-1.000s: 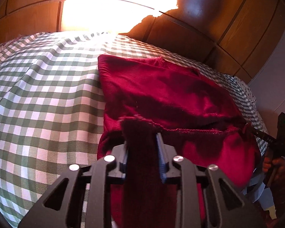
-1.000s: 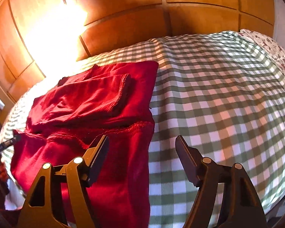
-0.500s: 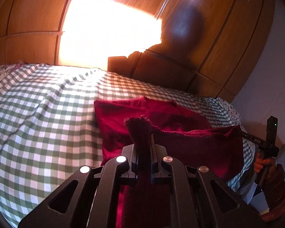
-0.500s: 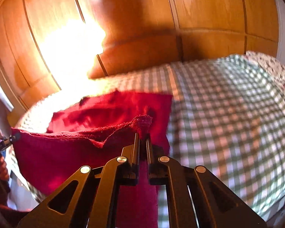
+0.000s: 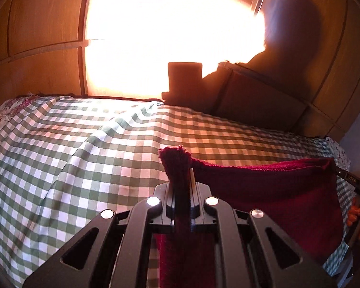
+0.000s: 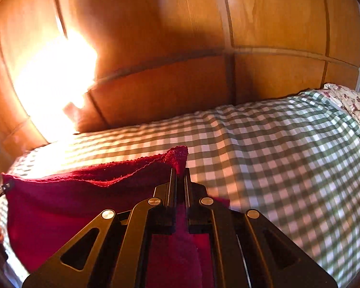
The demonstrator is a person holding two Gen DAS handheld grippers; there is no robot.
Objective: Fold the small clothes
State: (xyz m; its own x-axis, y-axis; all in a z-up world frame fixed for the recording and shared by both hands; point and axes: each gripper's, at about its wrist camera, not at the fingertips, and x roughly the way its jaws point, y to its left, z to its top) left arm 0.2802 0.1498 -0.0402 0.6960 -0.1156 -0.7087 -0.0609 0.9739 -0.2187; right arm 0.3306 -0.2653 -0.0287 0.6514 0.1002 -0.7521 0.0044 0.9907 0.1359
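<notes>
A dark red garment hangs lifted above the green-and-white checked bed cover, stretched between both grippers. My left gripper is shut on one corner of its top hem, which bunches up above the fingertips. My right gripper is shut on the other corner; the red garment spreads to the left of it and sags in the middle. The right gripper's tip shows at the far right of the left wrist view. The garment's lower part is hidden behind the gripper bodies.
The bed cover fills the space ahead. Wooden wall panels stand behind the bed, with strong sun glare on them. A floral pillow lies at the bed's end. A dark box-shaped shadow falls on the wall.
The right gripper closed on the garment's hem corner. Both grippers then lifted the garment off the bed and raised it; the cameras tilted up toward the wall.
</notes>
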